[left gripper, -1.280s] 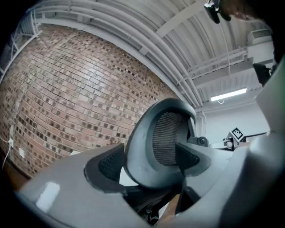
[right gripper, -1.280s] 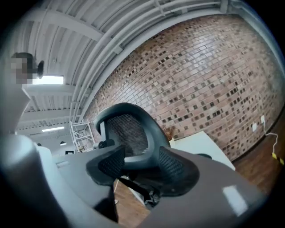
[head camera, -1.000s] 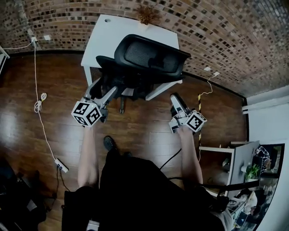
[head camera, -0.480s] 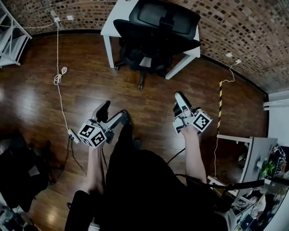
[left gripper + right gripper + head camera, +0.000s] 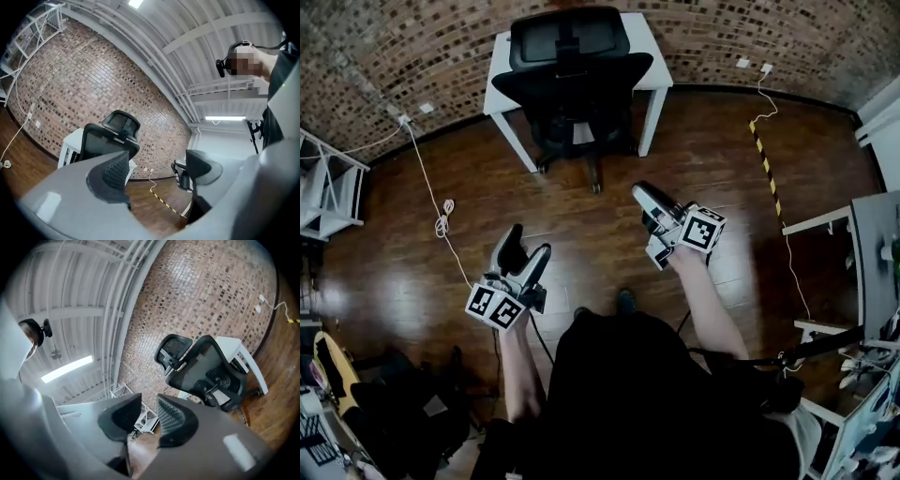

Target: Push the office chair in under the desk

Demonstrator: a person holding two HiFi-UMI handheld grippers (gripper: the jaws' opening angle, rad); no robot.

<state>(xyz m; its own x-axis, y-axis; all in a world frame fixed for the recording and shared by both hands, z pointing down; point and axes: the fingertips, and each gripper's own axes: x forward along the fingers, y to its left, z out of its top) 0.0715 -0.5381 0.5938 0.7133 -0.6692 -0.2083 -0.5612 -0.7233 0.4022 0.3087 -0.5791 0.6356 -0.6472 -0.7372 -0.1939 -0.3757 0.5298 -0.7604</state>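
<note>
Office chair (image 5: 572, 80) sits pushed in under the white desk (image 5: 656, 66), against the brick wall (image 5: 750, 28). Both grippers are well apart from it, over the wood floor (image 5: 581, 216).

Left gripper (image 5: 525, 242) — jaws wide apart, just been opening, nothing between them.

Right gripper (image 5: 644, 195) — jaws just been closing, narrow gap left, empty.

A brick wall (image 5: 394, 56) backs a dark, glossy wooden floor (image 5: 412, 262). A white metal rack (image 5: 333, 192) stands at the left, and yellow-and-black striped tape (image 5: 766, 159) lies on the floor at the right. A strip light (image 5: 65, 369) glows overhead.
</note>
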